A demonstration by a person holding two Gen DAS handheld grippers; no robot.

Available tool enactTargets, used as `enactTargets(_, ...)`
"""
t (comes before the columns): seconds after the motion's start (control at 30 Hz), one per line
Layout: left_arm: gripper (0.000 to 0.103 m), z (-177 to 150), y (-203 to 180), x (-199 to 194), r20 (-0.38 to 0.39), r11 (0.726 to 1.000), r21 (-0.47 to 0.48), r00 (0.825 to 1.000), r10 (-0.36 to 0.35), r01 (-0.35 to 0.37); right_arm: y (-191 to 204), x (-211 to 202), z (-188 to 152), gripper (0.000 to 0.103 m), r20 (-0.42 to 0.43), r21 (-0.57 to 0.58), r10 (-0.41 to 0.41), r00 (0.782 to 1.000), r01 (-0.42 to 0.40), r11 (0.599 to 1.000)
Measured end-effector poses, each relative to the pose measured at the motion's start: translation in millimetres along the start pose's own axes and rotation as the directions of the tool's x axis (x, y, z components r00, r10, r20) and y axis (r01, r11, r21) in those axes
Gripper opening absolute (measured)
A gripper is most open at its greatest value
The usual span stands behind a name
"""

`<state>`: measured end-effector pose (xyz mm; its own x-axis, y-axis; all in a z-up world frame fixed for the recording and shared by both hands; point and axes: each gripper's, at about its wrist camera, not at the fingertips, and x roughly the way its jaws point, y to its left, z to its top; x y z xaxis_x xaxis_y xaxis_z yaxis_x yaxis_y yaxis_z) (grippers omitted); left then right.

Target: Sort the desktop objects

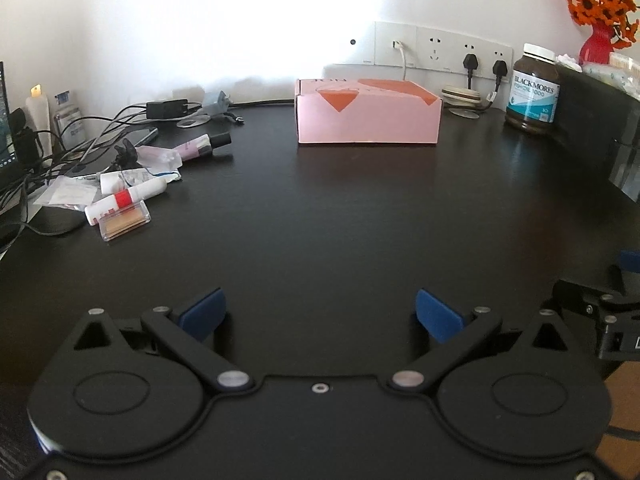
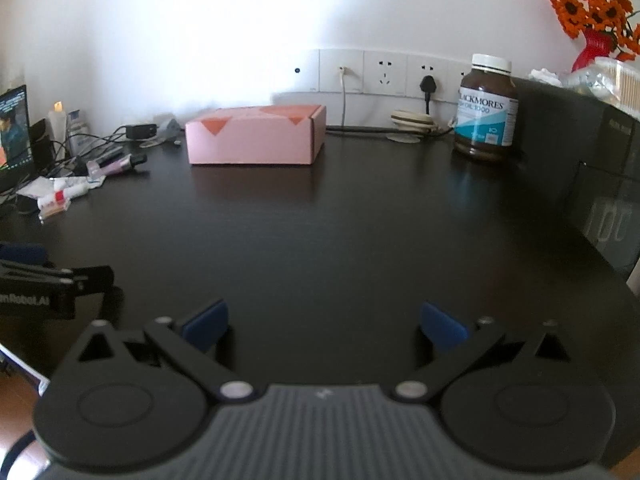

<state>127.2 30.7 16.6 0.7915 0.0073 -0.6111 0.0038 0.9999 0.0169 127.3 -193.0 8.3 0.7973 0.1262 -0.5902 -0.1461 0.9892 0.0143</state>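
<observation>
On the tabletop (image 1: 320, 220) | brown bottle (image 1: 532, 90) reads "BLACKMORES" | pink box (image 1: 368, 114) closed | left gripper (image 1: 320, 314) spread, empty | right gripper (image 2: 324, 326) spread, empty

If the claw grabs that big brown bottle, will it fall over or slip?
The brown bottle stands upright, wide and squat, so it probably won't tip easily. Its shiny round sides may slip. It looks full, so likely heavy.

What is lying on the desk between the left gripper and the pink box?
Nothing: in the left wrist view, only bare dark desk separates the open left gripper from the pink box.
</observation>
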Motion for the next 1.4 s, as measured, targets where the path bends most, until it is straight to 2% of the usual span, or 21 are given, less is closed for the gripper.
enactTargets(0.43, 0.103, 24.9, 1.0, -5.4, 0.069, 0.999, 0.045, 0.998, 0.005, -0.008, -6.1, 14.6, 16.8, 0.102, -0.038, -0.007, 0.015, 0.999, -0.015, 1.0)
enactTargets(0.87, 0.103, 63.9, 7.2, 15.3, 0.109, 0.996, 0.062, 0.993, 0.05, -0.057, 1.1, 32.4, 65.5, 0.102, 0.002, -0.124, 0.082, 0.997, -0.081, 0.989)
enactTargets(0.97, 0.103, 72.6, 7.8, 25.4, 0.103, 0.995, 0.063, 0.992, 0.07, -0.077, 0.0, 37.4, 75.0, 0.102, 0.023, -0.109, 0.093, 0.995, -0.09, 0.99)
enactTargets(1.07, 0.103, 77.2, 7.7, 34.1, 0.056, 0.996, 0.049, 0.996, 0.073, -0.075, -3.1, 45.5, 79.5, 0.102, 0.009, -0.06, 0.097, 0.995, -0.097, 0.994)
enactTargets(1.2, 0.103, 72.2, 10.9, 30.5, 0.087, 0.997, 0.02, 0.993, 0.075, -0.076, -9.6, 49.8, 74.1, 0.102, -0.011, 0.01, 0.121, 0.993, -0.121, 0.993)
enactTargets(1.4, 0.103, 69.0, 11.7, 30.5, 0.066, 0.997, 0.003, 0.995, 0.079, -0.079, -20.9, 45.5, 65.0, 0.102, -0.006, 0.06, 0.086, 0.996, -0.085, 0.995)
